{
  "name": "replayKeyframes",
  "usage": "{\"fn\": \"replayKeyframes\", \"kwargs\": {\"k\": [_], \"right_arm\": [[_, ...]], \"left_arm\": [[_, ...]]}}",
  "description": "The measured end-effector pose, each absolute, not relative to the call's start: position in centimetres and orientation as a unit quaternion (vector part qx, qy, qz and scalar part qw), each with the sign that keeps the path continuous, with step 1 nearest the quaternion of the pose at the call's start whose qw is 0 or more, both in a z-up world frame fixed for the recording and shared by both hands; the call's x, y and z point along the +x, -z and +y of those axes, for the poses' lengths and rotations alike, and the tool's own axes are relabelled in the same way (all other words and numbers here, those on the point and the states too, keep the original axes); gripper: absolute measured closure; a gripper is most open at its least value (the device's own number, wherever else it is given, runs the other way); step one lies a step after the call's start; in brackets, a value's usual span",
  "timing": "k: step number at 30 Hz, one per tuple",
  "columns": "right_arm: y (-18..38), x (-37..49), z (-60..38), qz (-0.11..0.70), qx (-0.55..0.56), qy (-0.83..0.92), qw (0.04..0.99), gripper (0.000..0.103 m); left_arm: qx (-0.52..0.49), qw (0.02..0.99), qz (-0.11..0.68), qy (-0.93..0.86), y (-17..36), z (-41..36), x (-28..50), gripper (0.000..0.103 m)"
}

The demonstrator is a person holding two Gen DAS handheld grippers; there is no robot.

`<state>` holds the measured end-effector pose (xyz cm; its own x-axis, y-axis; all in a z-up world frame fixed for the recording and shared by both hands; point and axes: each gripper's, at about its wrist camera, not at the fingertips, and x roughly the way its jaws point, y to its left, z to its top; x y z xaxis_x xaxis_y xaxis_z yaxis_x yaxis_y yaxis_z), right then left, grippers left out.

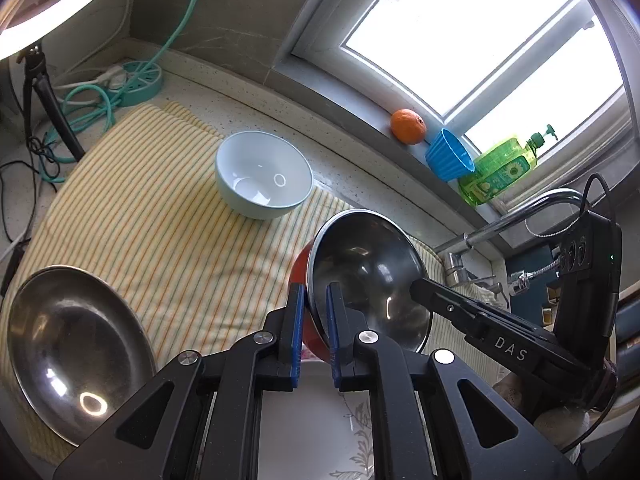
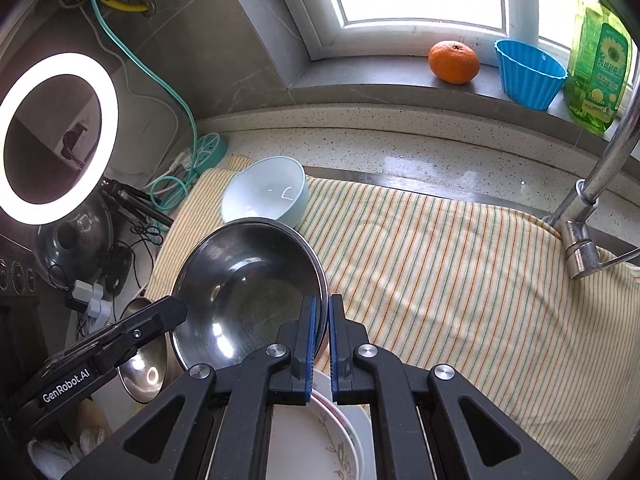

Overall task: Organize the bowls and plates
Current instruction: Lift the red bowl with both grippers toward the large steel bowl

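Note:
A steel bowl (image 1: 368, 264) with a red outside hangs tilted above the striped towel, held by both grippers. My left gripper (image 1: 316, 296) is shut on its left rim. My right gripper (image 2: 322, 306) is shut on the opposite rim of the same bowl (image 2: 248, 280). In the left wrist view the right gripper (image 1: 418, 288) shows at the bowl's right side, and in the right wrist view the left gripper (image 2: 176, 308) shows at its left. A light blue bowl (image 1: 264, 174) stands empty on the towel behind. Floral white plates (image 2: 312, 440) lie stacked under the grippers. A shallow steel dish (image 1: 76, 360) sits to the left.
The yellow striped towel (image 2: 440, 280) covers the counter. On the windowsill sit an orange (image 2: 454, 62), a blue cup (image 2: 528, 74) and a green detergent bottle (image 2: 598, 68). A faucet (image 2: 580, 240) rises at the right. A ring light (image 2: 60, 136), cables and a power strip crowd the left.

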<state>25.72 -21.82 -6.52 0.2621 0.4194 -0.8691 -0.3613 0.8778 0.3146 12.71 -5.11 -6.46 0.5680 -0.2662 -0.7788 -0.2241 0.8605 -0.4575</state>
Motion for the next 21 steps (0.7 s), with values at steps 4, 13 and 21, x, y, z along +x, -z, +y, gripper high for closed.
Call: {"fn": "replayKeyframes", "kwargs": {"k": [4,13,21], "right_arm": [[6.2,24.6,-20.7,0.553,0.024,-0.249,0.795,0.097],[5.7,22.6,-18.0,0.551,0.018,-0.261,0.793,0.097],[5.5,21.1,-15.3,0.550,0.008,-0.275,0.788,0.097]], "left_arm": [[-0.267,0.846,0.462,0.010,6.2,-4.1,11.6,0.094],[-0.274,0.848,0.454,0.001,5.8,-1.6,9.4,0.094],[-0.283,0.847,0.450,-0.014,5.5,0.6,7.5,0.094]]}}
